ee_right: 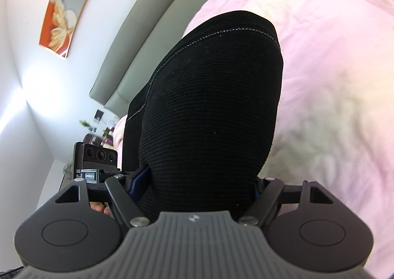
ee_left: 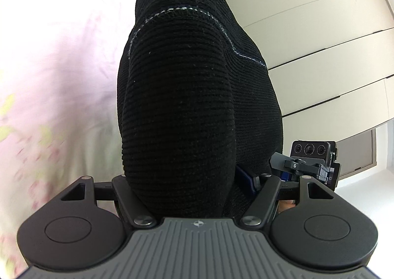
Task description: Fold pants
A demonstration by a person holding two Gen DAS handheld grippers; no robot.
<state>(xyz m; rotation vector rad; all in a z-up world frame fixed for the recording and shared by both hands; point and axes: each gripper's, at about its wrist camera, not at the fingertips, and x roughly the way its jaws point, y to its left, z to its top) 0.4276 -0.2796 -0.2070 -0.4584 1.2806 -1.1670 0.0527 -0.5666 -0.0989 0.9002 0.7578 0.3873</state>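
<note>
1. Left wrist view, foreground: the grey ribbed housing and black linkage arms of the left gripper (ee_left: 187, 180). Its jaws stand wide, and a thick bunch of black ribbed knit pants (ee_left: 197, 87) fills the gap between them; the fingertips are buried in cloth, so pad contact cannot be told for certain, though the fabric appears gripped.
2. The pants rise from the jaws and fill the centre of the view, with a line of pale stitching across the upper part.
3. To the left lies a pink floral bedsheet (ee_left: 49, 69), blurred. To the right stands a cream panelled wardrobe (ee_left: 320, 32).
4. At lower right, beside the pants, is the other gripper's camera block (ee_left: 312, 149).
5. Right wrist view, foreground: the right gripper (ee_right: 197, 180), jaws likewise wide with the same pants (ee_right: 209, 106) bunched between them; a blue finger (ee_right: 139, 179) shows at the left edge of the cloth.
6. Behind lie the pink bedsheet (ee_right: 332, 69), a grey padded headboard (ee_right: 147, 32) and an orange-and-grey framed picture (ee_right: 66, 8) on the white wall.
</note>
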